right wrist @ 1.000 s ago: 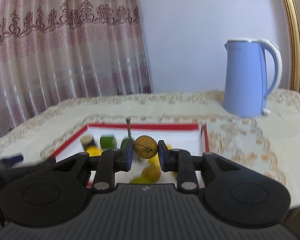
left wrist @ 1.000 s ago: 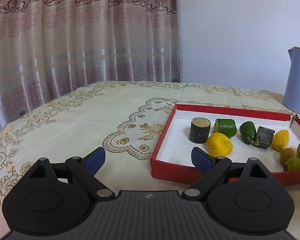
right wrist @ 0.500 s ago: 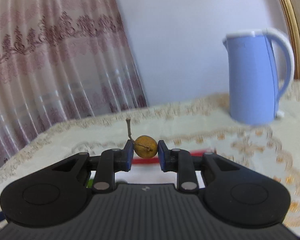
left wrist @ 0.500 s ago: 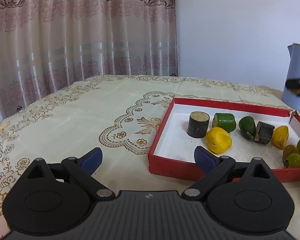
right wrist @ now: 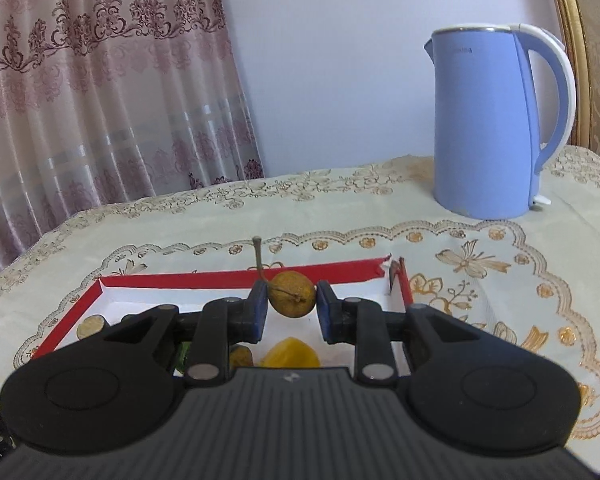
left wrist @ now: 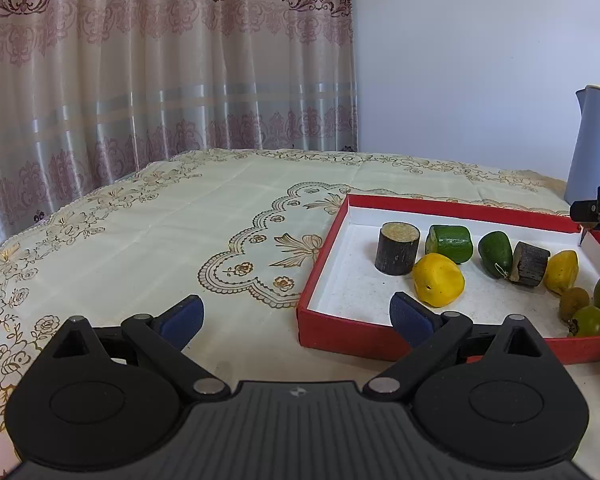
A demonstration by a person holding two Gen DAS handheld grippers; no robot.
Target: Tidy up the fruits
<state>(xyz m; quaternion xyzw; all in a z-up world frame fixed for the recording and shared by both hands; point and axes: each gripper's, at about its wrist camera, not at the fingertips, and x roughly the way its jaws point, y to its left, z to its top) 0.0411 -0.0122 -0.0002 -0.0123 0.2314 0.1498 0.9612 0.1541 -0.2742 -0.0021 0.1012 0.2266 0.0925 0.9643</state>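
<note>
A red tray [left wrist: 341, 334] with a white floor holds several fruits: a yellow one [left wrist: 437, 279], green pieces [left wrist: 449, 243], dark cylinders [left wrist: 396, 247] and small green and brown fruits [left wrist: 587, 320]. My left gripper [left wrist: 296, 316] is open and empty, low over the tablecloth at the tray's near left corner. My right gripper [right wrist: 291, 307] is above the tray [right wrist: 180, 281], its pads around a brown stemmed fruit [right wrist: 292, 294]. The right pad looks slightly off the fruit. A yellow fruit [right wrist: 290, 354] lies below it.
A blue electric kettle [right wrist: 489, 124] stands behind the tray to the right; it also shows in the left wrist view [left wrist: 593, 144]. A patterned cream tablecloth [left wrist: 160, 232] covers the table. A curtain [left wrist: 140, 60] hangs behind. The tray's far right corner [right wrist: 393, 270] is torn.
The right gripper with the brown fruit has tilted back down over the tray, and its jaws have widened a little. The left gripper has barely moved.
</note>
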